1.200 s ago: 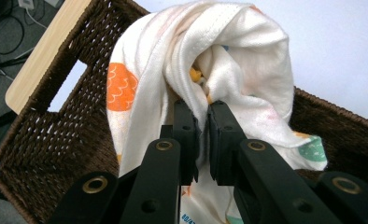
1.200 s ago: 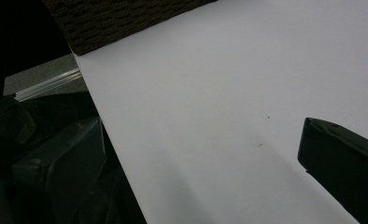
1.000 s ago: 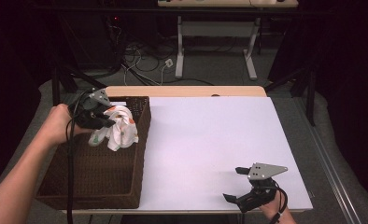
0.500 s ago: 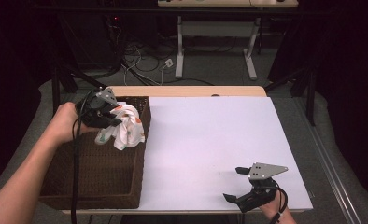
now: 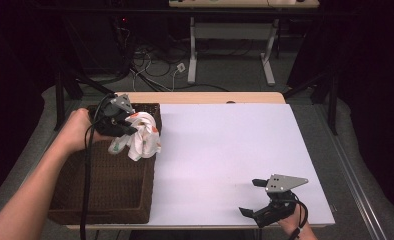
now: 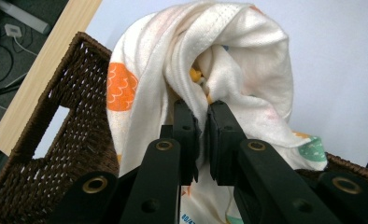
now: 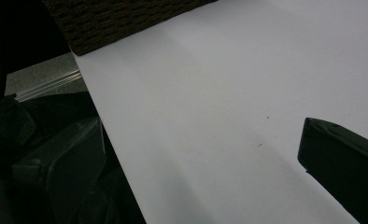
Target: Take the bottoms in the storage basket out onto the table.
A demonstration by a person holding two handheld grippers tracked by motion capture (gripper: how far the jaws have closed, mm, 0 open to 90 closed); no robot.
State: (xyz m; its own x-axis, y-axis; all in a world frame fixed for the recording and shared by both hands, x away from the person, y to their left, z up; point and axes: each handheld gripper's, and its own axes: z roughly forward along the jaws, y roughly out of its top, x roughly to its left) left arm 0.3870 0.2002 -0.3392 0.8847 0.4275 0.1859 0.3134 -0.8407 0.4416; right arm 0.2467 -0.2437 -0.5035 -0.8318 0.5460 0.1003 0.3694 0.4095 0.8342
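Left gripper point(image 5: 126, 125) clamps the white patterned cloth point(image 5: 141, 136), bunched at its 12 o'clock above the wicker basket point(image 5: 105, 185); right gripper point(image 5: 257, 197) gapes wide.

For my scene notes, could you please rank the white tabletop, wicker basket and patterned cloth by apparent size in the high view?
1. White tabletop
2. Wicker basket
3. Patterned cloth, clearly smallest

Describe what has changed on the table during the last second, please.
The left gripper, shut on the bunched white patterned cloth, carried it slightly toward the far right corner of the brown wicker basket. The open right gripper and the basket stayed in place.
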